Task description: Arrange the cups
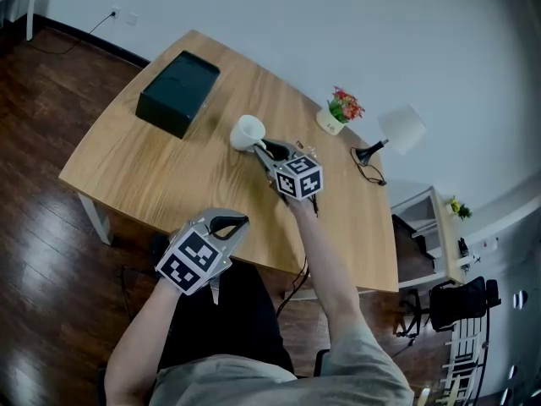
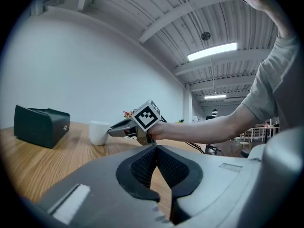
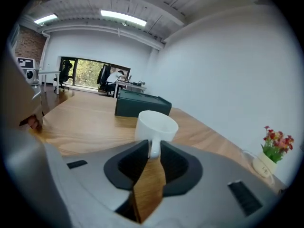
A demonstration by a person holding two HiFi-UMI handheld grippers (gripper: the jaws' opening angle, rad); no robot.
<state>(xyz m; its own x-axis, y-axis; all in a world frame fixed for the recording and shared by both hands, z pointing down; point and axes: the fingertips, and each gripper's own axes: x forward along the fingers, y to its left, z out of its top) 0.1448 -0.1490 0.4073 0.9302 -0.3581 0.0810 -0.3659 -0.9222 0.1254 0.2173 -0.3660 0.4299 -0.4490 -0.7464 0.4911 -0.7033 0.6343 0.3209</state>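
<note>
Right gripper view: the right gripper has its jaws narrowed onto the handle of the white cup. The cup sits upright at mid-tabletop, near a dark box. Left gripper view: the left gripper is level, its jaws meeting with nothing between them.

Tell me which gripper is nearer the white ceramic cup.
Right. The right gripper grips the white ceramic cup by its handle; the left gripper sits back at the near edge of the wooden table, apart from it.
</note>
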